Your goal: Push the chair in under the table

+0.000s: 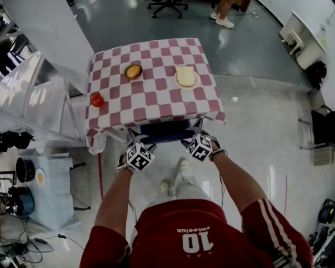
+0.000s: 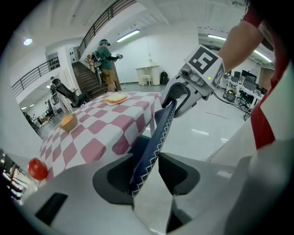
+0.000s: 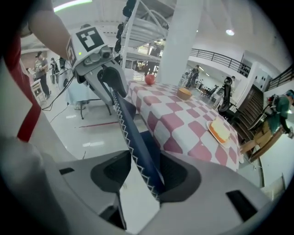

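Note:
The chair (image 1: 165, 131) is dark blue with white zigzag stitching and stands tucked under the near edge of the table (image 1: 152, 99), which wears a red-and-white checked cloth. My left gripper (image 1: 137, 142) is shut on the left end of the backrest's top edge (image 2: 158, 133), which runs between its jaws (image 2: 151, 158). My right gripper (image 1: 194, 133) grips the right end, with the backrest (image 3: 133, 137) touching both pads (image 3: 144, 158). Each gripper view shows the other gripper (image 2: 183, 98) (image 3: 108, 75) on the same edge. The seat is mostly hidden under the cloth.
On the table are a tomato (image 1: 97, 99), a small bowl (image 1: 133, 71) and a plate of bread (image 1: 186, 77). A white staircase frame (image 1: 31, 89) and a low pale-blue stand with pans (image 1: 49, 183) are at the left. A person (image 1: 225, 15) stands far behind the table.

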Demonstrator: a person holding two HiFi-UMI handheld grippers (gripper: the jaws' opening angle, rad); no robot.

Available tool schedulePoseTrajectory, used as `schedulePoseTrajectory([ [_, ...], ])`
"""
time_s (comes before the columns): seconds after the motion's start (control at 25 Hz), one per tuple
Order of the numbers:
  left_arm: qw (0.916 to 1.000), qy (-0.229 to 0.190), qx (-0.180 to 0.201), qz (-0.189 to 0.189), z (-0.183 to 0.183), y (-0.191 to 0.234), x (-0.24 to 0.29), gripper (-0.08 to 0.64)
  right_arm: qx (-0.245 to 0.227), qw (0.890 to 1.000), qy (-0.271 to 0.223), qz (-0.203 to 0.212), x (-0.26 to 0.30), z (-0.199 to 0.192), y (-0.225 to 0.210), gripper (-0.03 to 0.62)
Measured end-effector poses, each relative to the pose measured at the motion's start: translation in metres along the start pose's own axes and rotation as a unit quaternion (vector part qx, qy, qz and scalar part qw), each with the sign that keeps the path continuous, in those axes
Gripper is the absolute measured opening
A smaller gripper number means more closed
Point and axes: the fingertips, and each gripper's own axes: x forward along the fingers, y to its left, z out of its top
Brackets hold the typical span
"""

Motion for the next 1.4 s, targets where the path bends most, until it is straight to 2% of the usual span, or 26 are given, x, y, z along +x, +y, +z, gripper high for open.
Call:
schedulePoseTrajectory([
  [0.16, 0.9999, 0.000, -0.012, 0.008, 0.001, 0.001, 0.000, 0.163, 0.045, 0.998, -0.017, -0.026, -0.012, -0.002, -0.004, 0.186],
  [0.36, 0.9991, -0.008, -0.039, 0.010, 0.001, 0.003, 0.001, 0.166, 0.069, 0.996, -0.016, -0.051, -0.012, -0.003, -0.008, 0.184],
  [0.64, 0.9994, -0.006, -0.034, -0.009, 0.003, 0.005, 0.002, 0.163, 0.056, 0.997, -0.010, -0.055, -0.011, -0.002, -0.011, 0.175],
  [0.8, 0.9995, -0.006, -0.030, -0.006, 0.003, 0.013, 0.003, 0.161, 0.053, 0.997, -0.010, -0.056, -0.008, 0.003, -0.015, 0.173],
  [1.0, 0.9989, 0.009, -0.045, 0.007, 0.008, 0.034, 0.012, 0.164, 0.070, 0.995, -0.001, -0.065, 0.003, 0.012, -0.033, 0.176],
  [1.4, 0.9987, 0.021, -0.045, 0.011, 0.017, 0.062, 0.020, 0.166, 0.069, 0.996, 0.000, -0.055, 0.015, 0.026, -0.058, 0.175],
])
